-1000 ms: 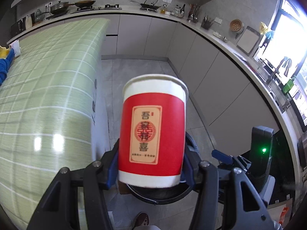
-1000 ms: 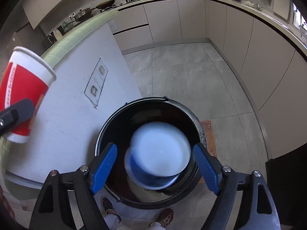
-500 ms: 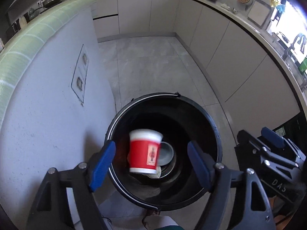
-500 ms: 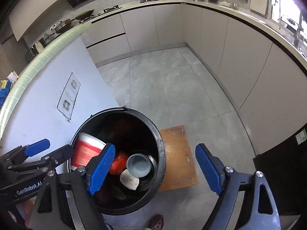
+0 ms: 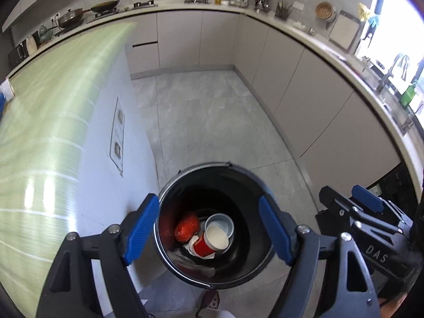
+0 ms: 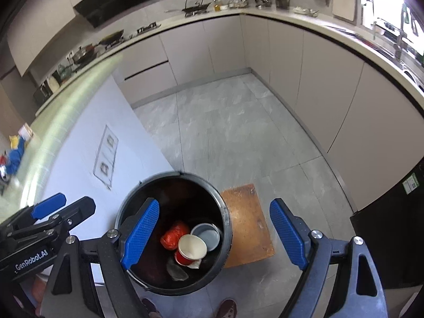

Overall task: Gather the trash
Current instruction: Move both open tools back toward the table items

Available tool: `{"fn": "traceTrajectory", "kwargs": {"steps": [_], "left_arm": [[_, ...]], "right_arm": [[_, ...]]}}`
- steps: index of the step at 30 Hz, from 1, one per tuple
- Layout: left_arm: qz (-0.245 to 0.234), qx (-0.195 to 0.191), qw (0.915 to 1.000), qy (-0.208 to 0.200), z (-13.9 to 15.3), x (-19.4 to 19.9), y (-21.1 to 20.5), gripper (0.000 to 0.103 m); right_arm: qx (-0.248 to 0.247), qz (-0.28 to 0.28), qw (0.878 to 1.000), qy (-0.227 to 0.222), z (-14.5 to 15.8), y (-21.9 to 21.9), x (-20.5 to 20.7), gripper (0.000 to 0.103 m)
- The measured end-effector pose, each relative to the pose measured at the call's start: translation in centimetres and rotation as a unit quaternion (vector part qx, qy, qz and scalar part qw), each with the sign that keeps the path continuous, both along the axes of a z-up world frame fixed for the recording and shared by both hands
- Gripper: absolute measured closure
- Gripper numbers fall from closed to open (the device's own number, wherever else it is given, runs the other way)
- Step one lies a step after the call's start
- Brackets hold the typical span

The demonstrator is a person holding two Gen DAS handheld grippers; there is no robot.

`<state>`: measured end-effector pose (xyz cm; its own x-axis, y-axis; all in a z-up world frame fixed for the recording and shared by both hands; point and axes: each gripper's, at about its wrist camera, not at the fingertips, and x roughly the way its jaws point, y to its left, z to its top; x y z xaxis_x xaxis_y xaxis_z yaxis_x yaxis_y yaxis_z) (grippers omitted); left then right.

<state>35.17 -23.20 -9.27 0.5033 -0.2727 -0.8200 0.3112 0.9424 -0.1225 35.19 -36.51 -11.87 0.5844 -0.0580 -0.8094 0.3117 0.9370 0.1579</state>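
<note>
Left gripper (image 5: 209, 234) jaws spread wide, nothing between the blue pads (image 5: 141, 228); it hangs directly above the trash bin (image 5: 169, 261). Right gripper (image 6: 214, 234) same: jaws wide apart, empty, above the bin (image 6: 226, 213) and offset toward its right side, right pad over the floor past the rim.

Landmark = bin, black round bucket on the grey tile floor (image 5: 209, 122). White island side panel (image 5: 106, 175) sits just beside the bin's left, green striped countertop (image 5: 45, 122) above it. Brown mat (image 6: 247, 225) on the floor, touching or just at the bin's right edge.

Inside the bin: red paper cup (image 5: 210, 242) lying tilted, open mouth up toward the camera, white interior visible. Grey-blue bowl (image 5: 221, 224) just behind it, touching. Red-orange crumpled wrapper (image 5: 186, 228) beside the cup on its left. White crumpled paper (image 6: 194, 263) under the cup; can't tell what the pale scrap next to it is.
</note>
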Motion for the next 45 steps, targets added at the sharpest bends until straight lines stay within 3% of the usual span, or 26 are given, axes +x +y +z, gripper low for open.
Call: {"fn": "traceTrajectory", "kwargs": {"steps": [7, 14, 24, 31, 36, 42, 45], "left_arm": [[0.003, -0.044, 0.9985, -0.034, 6.6, -0.8, 4.0, 0.024], [0.05, -0.035, 0.9971, -0.047, 7.8, 0.1, 13.3, 0.024], [0.145, -0.004, 0.9882, -0.051, 7.7, 1.1, 31.9, 0.024], [0.178, 0.01, 0.9829, -0.048, 6.9, 1.4, 41.7, 0.024], [0.206, 0.013, 0.9774, -0.043, 6.6, 1.7, 46.3, 0.024], [0.257, 0.024, 0.9651, -0.046, 6.2, 2.4, 50.7, 0.024], [0.275, 0.027, 0.9598, -0.05, 6.4, 2.6, 52.8, 0.024]], "right_arm": [[-0.005, -0.006, 0.999, -0.04, 6.9, 2.5, -0.4, 0.016], [0.011, 0.046, 0.997, -0.06, 10.2, 11.6, 1.9, 0.015], [0.015, 0.118, 0.991, -0.067, 10.6, 29.2, 5.9, 0.015], [0.025, 0.15, 0.986, -0.066, 9.5, 40.0, 7.6, 0.015], [0.023, 0.178, 0.982, -0.054, 8.9, 44.8, 9.2, 0.015], [0.011, 0.217, 0.974, -0.058, 8.9, 47.9, 12.6, 0.016], [0.027, 0.226, 0.972, -0.055, 8.4, 48.7, 14.3, 0.016]]}}
